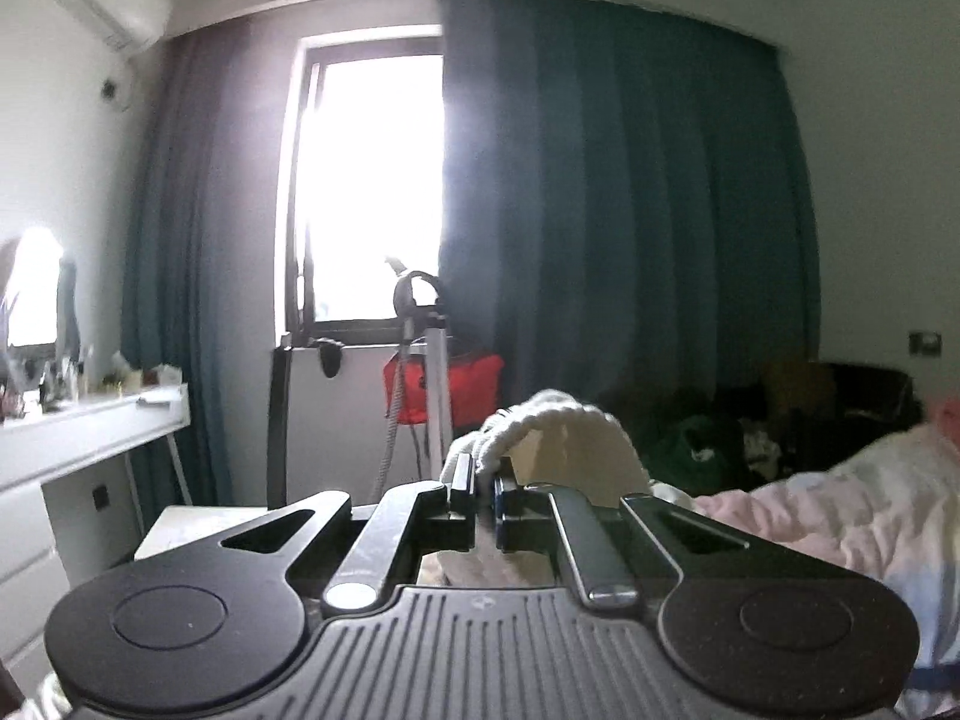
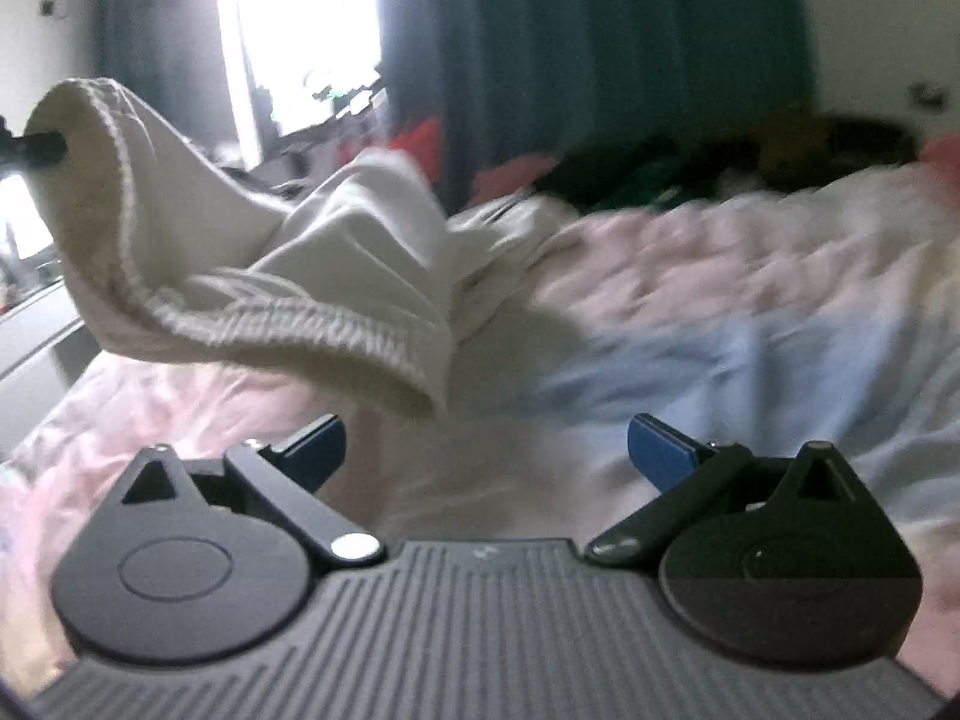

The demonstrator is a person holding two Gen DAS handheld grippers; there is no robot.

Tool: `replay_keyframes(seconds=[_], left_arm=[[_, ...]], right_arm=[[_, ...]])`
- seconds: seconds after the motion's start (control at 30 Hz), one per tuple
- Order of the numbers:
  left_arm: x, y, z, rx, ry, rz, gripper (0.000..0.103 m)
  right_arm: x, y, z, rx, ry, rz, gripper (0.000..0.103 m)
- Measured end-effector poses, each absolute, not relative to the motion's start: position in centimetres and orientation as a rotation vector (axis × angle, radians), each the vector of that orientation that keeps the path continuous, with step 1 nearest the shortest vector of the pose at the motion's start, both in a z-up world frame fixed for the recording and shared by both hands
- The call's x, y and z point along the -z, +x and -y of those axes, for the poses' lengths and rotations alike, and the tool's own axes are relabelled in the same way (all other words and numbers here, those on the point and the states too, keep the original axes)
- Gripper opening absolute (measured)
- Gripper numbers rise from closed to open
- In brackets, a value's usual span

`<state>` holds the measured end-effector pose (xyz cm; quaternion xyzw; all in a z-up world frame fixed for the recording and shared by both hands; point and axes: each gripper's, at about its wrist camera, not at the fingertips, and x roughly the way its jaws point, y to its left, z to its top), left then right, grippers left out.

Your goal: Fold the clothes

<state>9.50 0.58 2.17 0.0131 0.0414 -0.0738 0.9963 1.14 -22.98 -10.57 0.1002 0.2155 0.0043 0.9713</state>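
A cream-white garment with a ribbed elastic waistband hangs above the bed, its far end trailing onto the bedding. My left gripper is shut on the waistband, holding it up in the air. In the right wrist view the left gripper's tip shows at the far left, pinching the band's upper corner. My right gripper is open and empty, just below and in front of the band's lower loop, blue fingertips spread wide.
A bed with pink, white and pale blue bedding fills the area below. Dark clothes are piled at its far side. A white desk, a red bag and teal curtains stand by the window.
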Motion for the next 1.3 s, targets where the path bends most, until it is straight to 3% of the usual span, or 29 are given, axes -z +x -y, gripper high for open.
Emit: replay_keyframes(seconds=[0.1, 0.23, 0.43, 0.7, 0.77, 0.83, 0.97, 1.03, 1.2, 1.3], left_arm=[[-1.8, 11.3, -4.0, 0.152, -0.065, -0.111, 0.006], [-1.1, 13.9, -8.9, 0.188, -0.140, -0.107, 0.006], [1.4, 17.4, -13.8, 0.225, -0.207, -0.119, 0.006], [3.1, 17.2, -16.4, 0.127, -0.272, -0.201, 0.006], [4.1, 16.4, -15.9, 0.072, -0.275, -0.192, 0.006], [5.2, 15.6, -15.2, 0.001, -0.279, -0.198, 0.006], [7.2, 13.4, -15.5, -0.061, -0.337, -0.216, 0.006], [7.9, 12.4, -15.9, -0.077, -0.367, -0.229, 0.006], [6.4, 11.2, -18.1, -0.021, -0.456, -0.330, 0.006], [4.8, 9.3, -18.7, 0.028, -0.495, -0.359, 0.006]], right_arm=[[11.9, 4.3, 20.9, -0.052, 0.116, -0.497, 0.092], [13.0, 8.1, 19.7, -0.144, 0.106, -0.573, 0.091], [12.1, 10.6, 18.2, -0.244, 0.137, -0.534, 0.077], [11.2, 13.5, 19.6, -0.182, 0.379, -0.518, 0.076], [11.5, 13.9, 19.0, -0.085, 0.452, -0.516, 0.070], [12.2, 14.9, 17.9, -0.036, 0.489, -0.548, 0.057], [13.7, 14.8, 16.2, -0.047, 0.350, -0.517, 0.042], [13.0, 13.9, 16.7, -0.083, 0.307, -0.492, 0.028], [8.8, 7.7, 17.8, -0.089, 0.242, -0.398, 0.012], [6.0, 3.5, 18.3, -0.080, 0.194, -0.348, 0.011]])
